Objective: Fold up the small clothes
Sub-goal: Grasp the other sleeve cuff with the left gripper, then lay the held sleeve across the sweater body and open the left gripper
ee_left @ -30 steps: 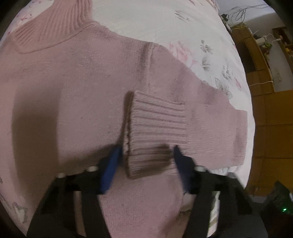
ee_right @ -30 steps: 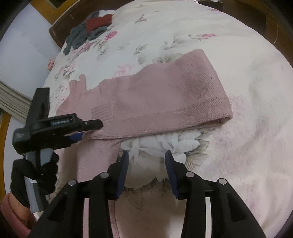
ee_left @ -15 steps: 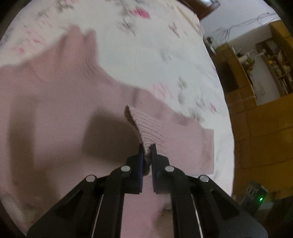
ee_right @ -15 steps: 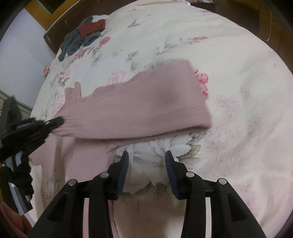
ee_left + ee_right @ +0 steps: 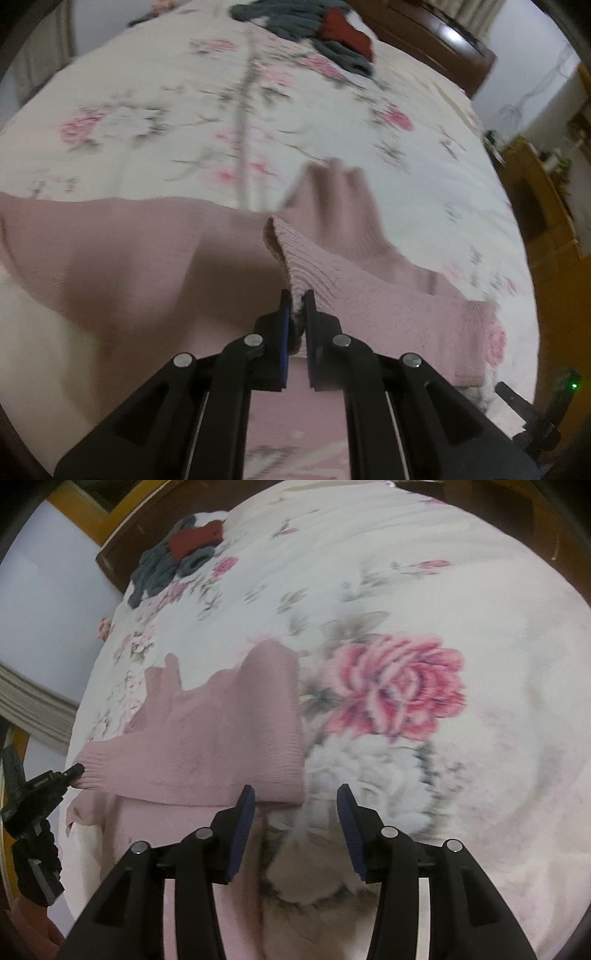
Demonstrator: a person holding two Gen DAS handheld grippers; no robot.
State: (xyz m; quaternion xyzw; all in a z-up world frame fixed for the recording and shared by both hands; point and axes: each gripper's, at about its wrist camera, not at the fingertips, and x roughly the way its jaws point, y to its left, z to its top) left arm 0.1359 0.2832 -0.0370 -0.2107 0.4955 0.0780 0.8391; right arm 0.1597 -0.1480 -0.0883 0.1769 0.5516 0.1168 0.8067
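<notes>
**Left tool pinched the cuff; right tool hung spread**

Your left gripper (image 5: 295, 306) was pressed together on the ribbed cuff (image 5: 295, 266) of the pink sweater (image 5: 122, 258), holding that sleeve end lifted above the garment's body, which lay on the floral bedspread (image 5: 155, 122). Your right gripper (image 5: 295, 805) stood wide apart and gripped nothing; its left finger (image 5: 243, 812) sat at the lower edge of the sleeve, though you could not tell whether it touched.

Only your right wrist view showed the sleeve stretched leftward to the other tool, with a black-gloved hand (image 5: 35, 864) behind it. Only your left wrist view showed the wooden furniture (image 5: 543, 206) beside the bed. Both showed the grey and red clothes (image 5: 177, 559) piled far off.
</notes>
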